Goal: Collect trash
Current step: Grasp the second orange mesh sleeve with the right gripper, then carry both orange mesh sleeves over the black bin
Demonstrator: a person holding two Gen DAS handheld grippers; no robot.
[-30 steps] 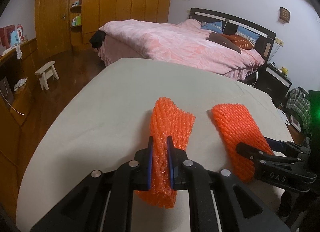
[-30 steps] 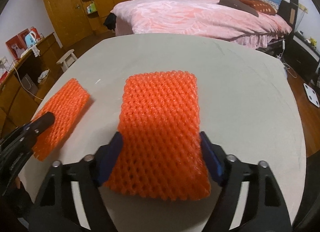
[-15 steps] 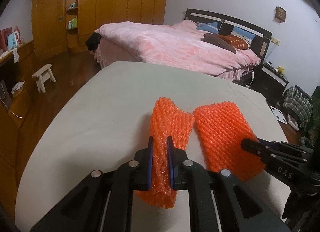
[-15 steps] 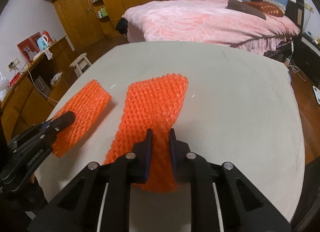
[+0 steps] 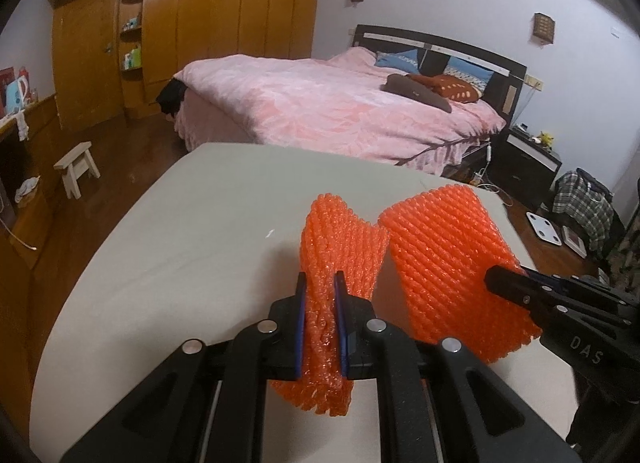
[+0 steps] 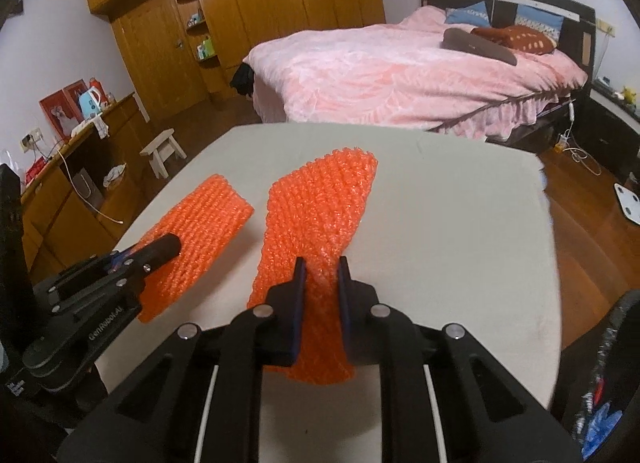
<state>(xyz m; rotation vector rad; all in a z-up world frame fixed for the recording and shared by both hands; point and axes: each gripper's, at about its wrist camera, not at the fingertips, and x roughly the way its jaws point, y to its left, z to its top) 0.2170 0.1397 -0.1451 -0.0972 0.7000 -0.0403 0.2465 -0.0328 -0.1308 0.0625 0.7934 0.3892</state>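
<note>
Two orange foam net sleeves are held above a beige table [image 5: 168,231]. My left gripper [image 5: 320,287] is shut on the left foam sleeve [image 5: 340,247], pinching it narrow; the sleeve also shows in the right wrist view [image 6: 204,219]. My right gripper [image 6: 322,267] is shut on the right foam sleeve [image 6: 320,207], which also shows in the left wrist view [image 5: 444,255]. Both sleeves are lifted off the table and nearly touch. The right gripper shows at the right in the left wrist view [image 5: 508,283].
A dark bin with blue contents [image 6: 604,403] sits at the lower right beside the table. A pink bed [image 5: 328,103] stands beyond the table. A white stool [image 5: 78,167], a wooden wardrobe [image 5: 200,23] and a side counter [image 6: 68,175] are to the left.
Both grippers have lifted with their sleeves, and the table has dropped lower in view. The right gripper, open around its sleeve a second ago, closed on it and raised it.
</note>
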